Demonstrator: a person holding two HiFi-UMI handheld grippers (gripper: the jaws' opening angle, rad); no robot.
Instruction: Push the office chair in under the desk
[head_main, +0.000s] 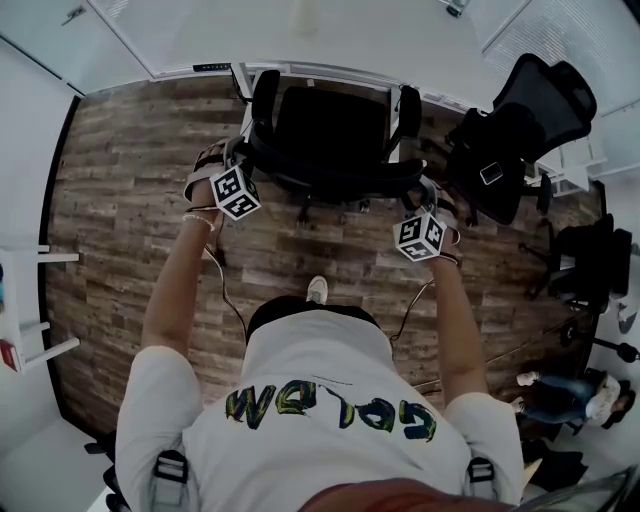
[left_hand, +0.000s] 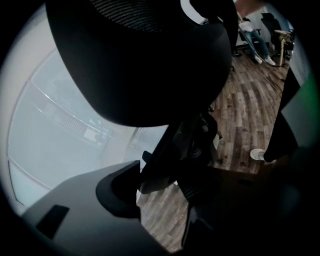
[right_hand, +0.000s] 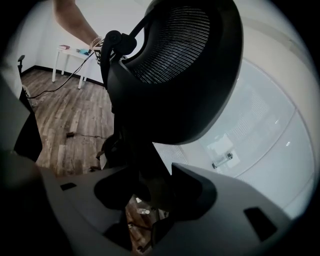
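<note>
Status: black mesh-back office chair (head_main: 330, 130) stands facing the white tabletop (head_main: 330, 40). Its front and both armrests are right at the tabletop's near edge. Seat and backrest are out over the grey-brown wood-plank floor (head_main: 130, 200).

Person in a white printed T-shirt (head_main: 320, 380) stands directly behind the chair, both arms stretched forward, one white shoe (head_main: 317, 290) visible below. Each hand carries a gripper topped with a black-and-white marker cube (head_main: 235, 192).

Left gripper (left_hand: 167, 192) is at the left end of the backrest, tongs spread wide. The chair's dark back frame runs between them, and floor shows through the gap below it. The curved black backrest fills the top of the left gripper view.

Right gripper (right_hand: 157, 195) is at the right end of the backrest, tongs also spread wide and straddling the dark frame, with a slice of floor visible beside it. The mesh panel looms overhead in the right gripper view. Too dark in both gripper views to see pad contact on the frame.

Second black office chair (head_main: 520, 120) is parked to the right, near the tabletop's corner, apart from the first. Small white side table (right_hand: 70, 55) stands by the far wall, with a thin dark cable (right_hand: 55, 90) trailing across the floor near it.
</note>
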